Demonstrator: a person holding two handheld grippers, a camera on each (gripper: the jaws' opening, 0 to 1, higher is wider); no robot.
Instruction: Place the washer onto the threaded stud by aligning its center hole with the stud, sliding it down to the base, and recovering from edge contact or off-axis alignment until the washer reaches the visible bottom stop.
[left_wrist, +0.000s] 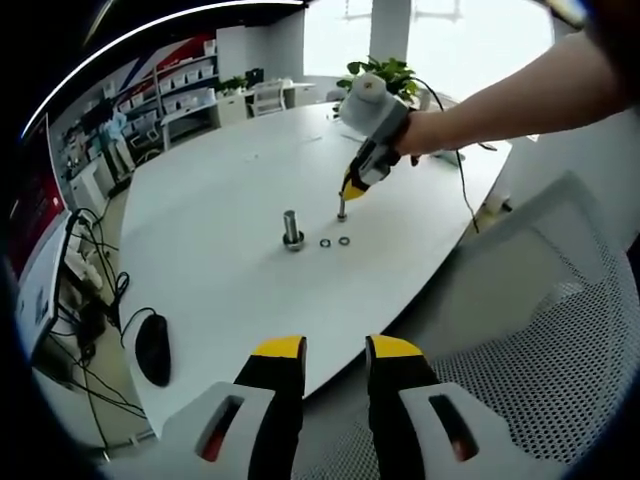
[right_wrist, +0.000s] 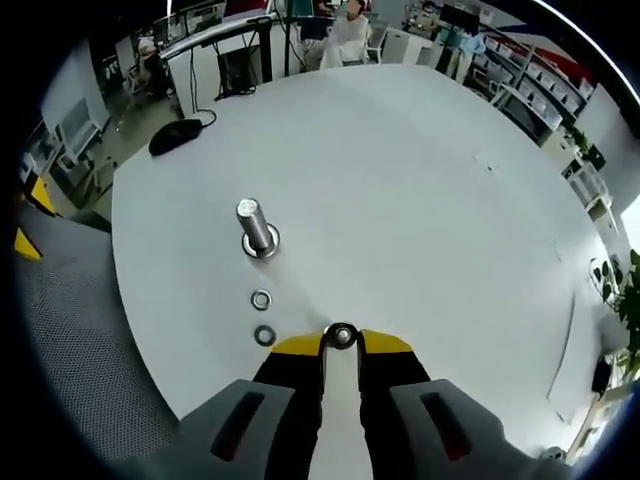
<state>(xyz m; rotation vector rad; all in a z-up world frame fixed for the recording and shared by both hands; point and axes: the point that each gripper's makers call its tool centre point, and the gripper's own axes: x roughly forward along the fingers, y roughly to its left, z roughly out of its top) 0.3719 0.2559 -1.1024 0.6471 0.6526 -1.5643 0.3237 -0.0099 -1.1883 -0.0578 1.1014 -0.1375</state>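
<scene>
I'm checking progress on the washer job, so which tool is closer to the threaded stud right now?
Right. The right tool is over the table beside the two loose washers, not far from the threaded stud. The left tool hangs back past the table's edge.

White round-edged table (right_wrist: 420, 200); a steel stud (right_wrist: 252, 226) stands upright on it near the middle; two loose washers (right_wrist: 262, 316) lie flat just beside the stud, close together but apart; a black mouse (left_wrist: 153, 347) sits near the table's edge.
</scene>
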